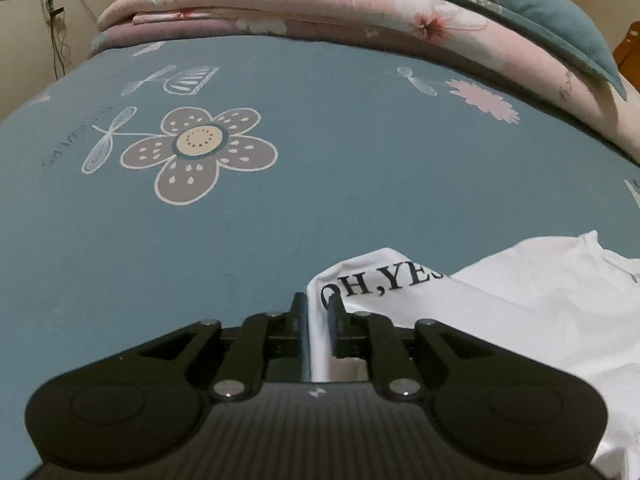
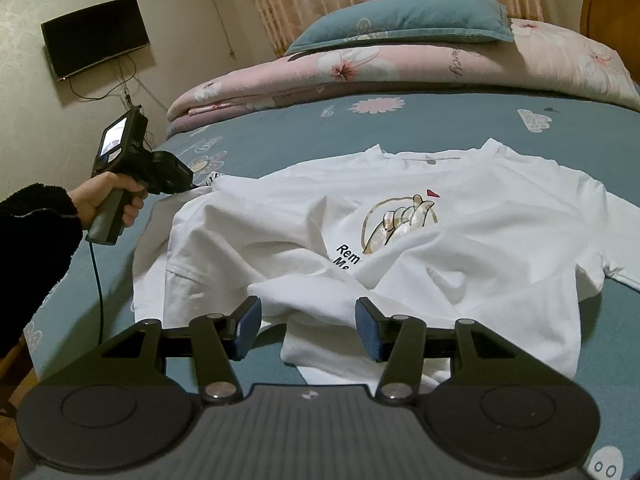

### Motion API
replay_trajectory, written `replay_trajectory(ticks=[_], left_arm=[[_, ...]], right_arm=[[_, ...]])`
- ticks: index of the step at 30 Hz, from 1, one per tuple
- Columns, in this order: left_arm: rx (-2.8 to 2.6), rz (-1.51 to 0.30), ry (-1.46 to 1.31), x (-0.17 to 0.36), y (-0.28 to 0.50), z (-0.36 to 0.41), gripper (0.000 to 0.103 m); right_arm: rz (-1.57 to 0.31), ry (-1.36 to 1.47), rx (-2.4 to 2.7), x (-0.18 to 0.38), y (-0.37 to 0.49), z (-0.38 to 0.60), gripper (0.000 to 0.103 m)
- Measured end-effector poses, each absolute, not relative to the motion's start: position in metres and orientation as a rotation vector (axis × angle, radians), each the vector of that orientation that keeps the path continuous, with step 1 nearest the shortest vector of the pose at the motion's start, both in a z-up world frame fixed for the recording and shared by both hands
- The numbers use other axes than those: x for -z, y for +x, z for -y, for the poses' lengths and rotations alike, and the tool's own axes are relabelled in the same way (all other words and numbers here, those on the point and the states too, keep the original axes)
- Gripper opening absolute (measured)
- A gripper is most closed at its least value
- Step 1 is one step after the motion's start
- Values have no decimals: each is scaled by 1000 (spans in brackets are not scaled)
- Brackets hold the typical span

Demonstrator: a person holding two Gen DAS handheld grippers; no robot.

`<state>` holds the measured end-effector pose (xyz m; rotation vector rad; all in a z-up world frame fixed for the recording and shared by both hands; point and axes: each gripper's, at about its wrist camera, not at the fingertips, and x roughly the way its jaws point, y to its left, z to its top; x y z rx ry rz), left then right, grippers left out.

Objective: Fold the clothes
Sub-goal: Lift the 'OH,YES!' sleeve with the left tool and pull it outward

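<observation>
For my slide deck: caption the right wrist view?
Open right gripper hovers over white T-shirt; left gripper pinches its edge.

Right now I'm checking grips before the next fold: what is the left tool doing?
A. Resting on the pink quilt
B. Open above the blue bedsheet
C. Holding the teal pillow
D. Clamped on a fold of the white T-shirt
D: in the left wrist view the left tool has its fingers closed on a fold of the white printed cotton T-shirt.
</observation>
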<state>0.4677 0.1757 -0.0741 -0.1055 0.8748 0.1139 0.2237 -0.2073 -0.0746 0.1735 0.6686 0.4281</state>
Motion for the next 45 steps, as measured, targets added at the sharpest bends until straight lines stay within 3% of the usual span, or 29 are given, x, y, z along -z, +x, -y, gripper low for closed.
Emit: replay_trajectory(ticks=[1,5,8,12,22,32,34,41,45], left_arm=[[-108,-873,-109,70,463,-176,17],[-86,-844,-124,45,443,-180,43],[-50,-832,-123,30,422,-179,46],[2,-840,-136,26,384,-175,67],[50,-957,-118,58,336,-156,67],[12,-1018,-110,85,335,-149,61],[4,-1013,-98,87,335,-149,53],[-1,-1016,4,83,333,-137,6],[-6,-1022,53,75,337,-141,1]], right_arm=[[-668,176,-428,74,224,208,57],[-665,189,-428,73,223,209,57],[-663,205,-427,73,222,211,57],[-658,222,-429,71,221,213,57],[-642,238,-451,66,218,207,57],[-681,237,-571,61,214,190,57],[-682,228,-581,59,212,186,57],[-689,216,-576,59,213,180,57],[-693,218,-576,60,215,179,57]])
